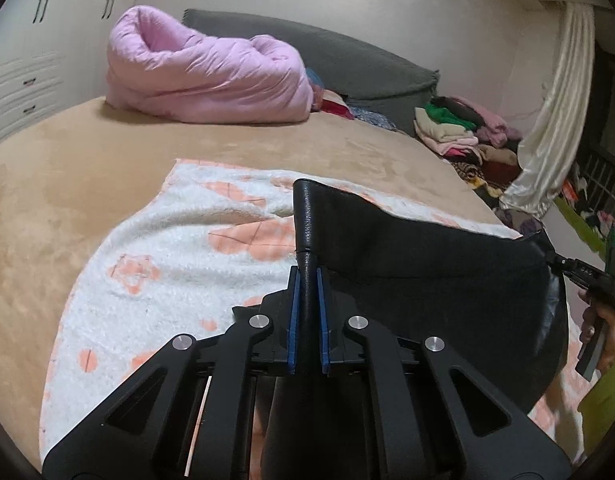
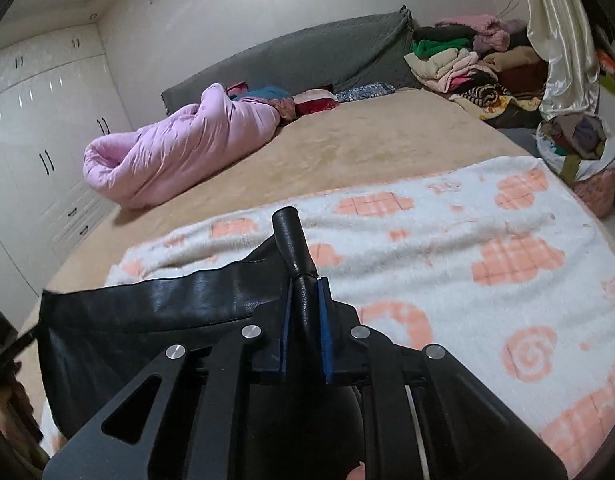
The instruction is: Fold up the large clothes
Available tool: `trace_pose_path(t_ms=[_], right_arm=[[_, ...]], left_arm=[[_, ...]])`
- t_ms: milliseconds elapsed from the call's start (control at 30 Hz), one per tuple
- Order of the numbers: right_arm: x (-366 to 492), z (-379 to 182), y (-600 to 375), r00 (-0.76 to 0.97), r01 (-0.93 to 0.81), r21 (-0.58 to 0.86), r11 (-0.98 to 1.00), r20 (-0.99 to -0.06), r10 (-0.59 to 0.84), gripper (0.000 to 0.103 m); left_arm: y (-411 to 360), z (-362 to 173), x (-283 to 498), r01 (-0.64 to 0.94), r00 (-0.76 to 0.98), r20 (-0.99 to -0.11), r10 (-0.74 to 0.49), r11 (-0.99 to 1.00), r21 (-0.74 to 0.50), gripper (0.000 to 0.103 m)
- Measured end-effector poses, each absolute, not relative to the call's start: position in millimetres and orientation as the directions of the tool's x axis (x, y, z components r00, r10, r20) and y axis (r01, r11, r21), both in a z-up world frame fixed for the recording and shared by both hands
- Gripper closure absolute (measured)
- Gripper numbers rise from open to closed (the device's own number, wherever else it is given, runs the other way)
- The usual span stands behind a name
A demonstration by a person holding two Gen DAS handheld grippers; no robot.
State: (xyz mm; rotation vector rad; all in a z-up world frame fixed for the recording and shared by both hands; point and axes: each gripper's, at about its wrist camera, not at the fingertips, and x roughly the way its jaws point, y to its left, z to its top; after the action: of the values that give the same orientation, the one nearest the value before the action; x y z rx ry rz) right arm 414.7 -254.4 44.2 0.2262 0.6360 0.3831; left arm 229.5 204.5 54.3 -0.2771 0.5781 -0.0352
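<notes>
Above the white-and-peach blanket (image 2: 447, 220) on the bed (image 1: 87, 168), I hold a black leather-like garment (image 1: 447, 264) stretched between both tools. My left tool (image 1: 307, 276) clamps one rolled corner and my right tool (image 2: 305, 284) clamps the other. A pink duvet (image 1: 203, 76) lies near the headboard.

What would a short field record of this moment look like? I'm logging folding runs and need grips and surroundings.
garment: black leather-like garment, stretched between both grippers above the bed
left gripper: jaws shut on one bunched garment edge
right gripper: jaws shut on the other bunched edge
beneath: white fleece blanket with peach patterns on the tan bedspread
behind: rolled pink quilt
far corner: pile of mixed folded clothes
</notes>
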Motion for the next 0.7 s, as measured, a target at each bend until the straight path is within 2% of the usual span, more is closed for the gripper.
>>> trace_pose_path(t_ms=[200,333,500,700], right_arm=[[447.0,4.1,-230.1,0.684,-0.228,0.257,0.939,-0.645,0.342,0.092],[451.5,-22.2,-227.8,0.655,-0.201,0.239,0.95,-0.688,0.312,0.092],[452.6,-46.5,-230.5,0.631,-0.171,0.248,0.953,-0.716,0.3,0.087],[454.5,-51.0,-230.4,0.617,-0.161,0.242,0.957,-0.732,0.288,0.081]], left_arm=[[208.5,24.8,252.5,-0.084,0.792,-0.604,-0.088,0.965,-0.25,0.101],[209.4,0.8,263.5,-0.11,0.748,-0.659,-0.078,0.965,-0.239,0.098],[211.3,-22.8,269.7,-0.138,0.705,-0.705,-0.076,0.961,-0.241,0.094],[213.0,-25.9,267.4,-0.146,0.698,-0.712,-0.075,0.959,-0.245,0.091]])
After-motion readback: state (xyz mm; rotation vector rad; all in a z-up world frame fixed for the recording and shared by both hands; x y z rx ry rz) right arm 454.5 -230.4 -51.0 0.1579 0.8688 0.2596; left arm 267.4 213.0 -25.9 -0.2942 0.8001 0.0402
